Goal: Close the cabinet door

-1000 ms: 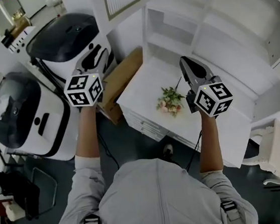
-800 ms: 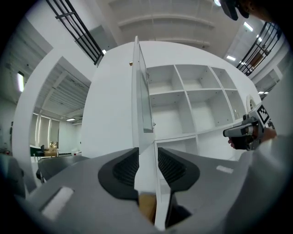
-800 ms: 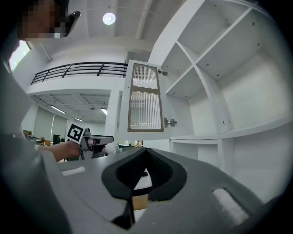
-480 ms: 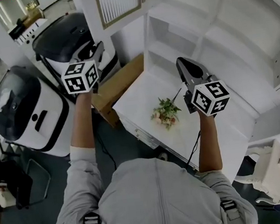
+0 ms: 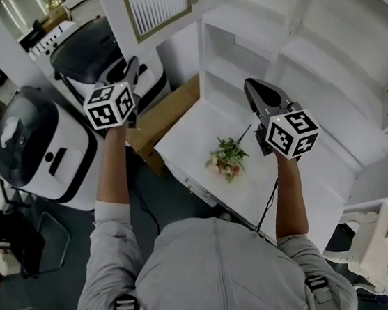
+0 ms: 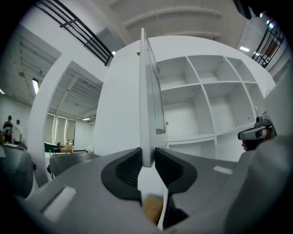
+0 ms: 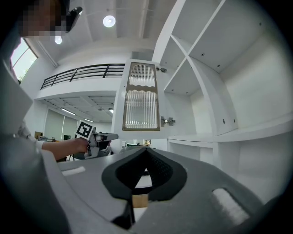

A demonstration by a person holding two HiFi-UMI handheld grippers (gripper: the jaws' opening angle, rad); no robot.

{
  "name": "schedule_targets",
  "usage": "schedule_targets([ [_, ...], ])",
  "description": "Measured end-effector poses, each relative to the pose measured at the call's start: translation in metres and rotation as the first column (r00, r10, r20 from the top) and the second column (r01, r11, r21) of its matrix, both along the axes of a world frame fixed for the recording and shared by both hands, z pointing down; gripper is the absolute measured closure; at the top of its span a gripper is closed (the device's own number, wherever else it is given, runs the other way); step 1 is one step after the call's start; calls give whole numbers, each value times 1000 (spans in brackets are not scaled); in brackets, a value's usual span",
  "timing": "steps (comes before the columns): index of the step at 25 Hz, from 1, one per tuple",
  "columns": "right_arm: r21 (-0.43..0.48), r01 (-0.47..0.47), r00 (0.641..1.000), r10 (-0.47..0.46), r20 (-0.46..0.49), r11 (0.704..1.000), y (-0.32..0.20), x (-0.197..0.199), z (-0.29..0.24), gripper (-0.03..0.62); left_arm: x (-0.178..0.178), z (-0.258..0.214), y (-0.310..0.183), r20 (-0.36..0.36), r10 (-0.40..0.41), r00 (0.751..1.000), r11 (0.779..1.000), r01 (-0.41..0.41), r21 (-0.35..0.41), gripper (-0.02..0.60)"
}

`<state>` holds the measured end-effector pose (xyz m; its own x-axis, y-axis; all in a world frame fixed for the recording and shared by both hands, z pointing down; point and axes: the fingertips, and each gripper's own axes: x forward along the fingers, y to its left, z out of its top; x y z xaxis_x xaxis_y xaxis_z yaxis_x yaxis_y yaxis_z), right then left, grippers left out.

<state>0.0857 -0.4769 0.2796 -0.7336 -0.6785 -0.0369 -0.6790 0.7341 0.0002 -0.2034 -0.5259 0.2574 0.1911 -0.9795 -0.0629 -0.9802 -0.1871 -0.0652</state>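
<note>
White open shelves (image 5: 285, 41) cover the wall above a white counter (image 5: 288, 174); a small bunch of flowers (image 5: 224, 160) lies on the counter and a cardboard box (image 5: 168, 115) sits at its left end. Cabinet door (image 6: 147, 91) hangs at the upper left of the shelving, swung wide open so that it stands out from the cabinet front. Its long axis is upright, with a ribbed glass panel set in a tan frame. The hinges are on the side toward the shelves, and the free edge faces outward into the room. Left gripper (image 5: 129, 66) points level at that free edge. In the left gripper view the door is seen edge-on, running straight up from between the jaws. The jaws are closing, with the door's lower corner between them and a pad against each face. Right gripper (image 7: 145, 150) is held over the counter, well right of the door and apart from it, tips clenched together on nothing.
</note>
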Motion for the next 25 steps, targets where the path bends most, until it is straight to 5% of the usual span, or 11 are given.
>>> schedule_targets([
  [13, 12, -37, 999, 36, 24, 999, -5, 19, -4, 592, 80, -1, 38, -132, 238, 962, 969, -227, 96, 479],
  [20, 5, -95, 995, 95, 12, 995, -1, 45, 0, 592, 125, -3, 43, -131, 353, 926, 933, -337, 131, 444],
  [25, 6, -140, 990, 140, 8, 990, 1, 70, 0, 592, 175, -4, 38, -63, 430, 901, 900, -422, 112, 398],
])
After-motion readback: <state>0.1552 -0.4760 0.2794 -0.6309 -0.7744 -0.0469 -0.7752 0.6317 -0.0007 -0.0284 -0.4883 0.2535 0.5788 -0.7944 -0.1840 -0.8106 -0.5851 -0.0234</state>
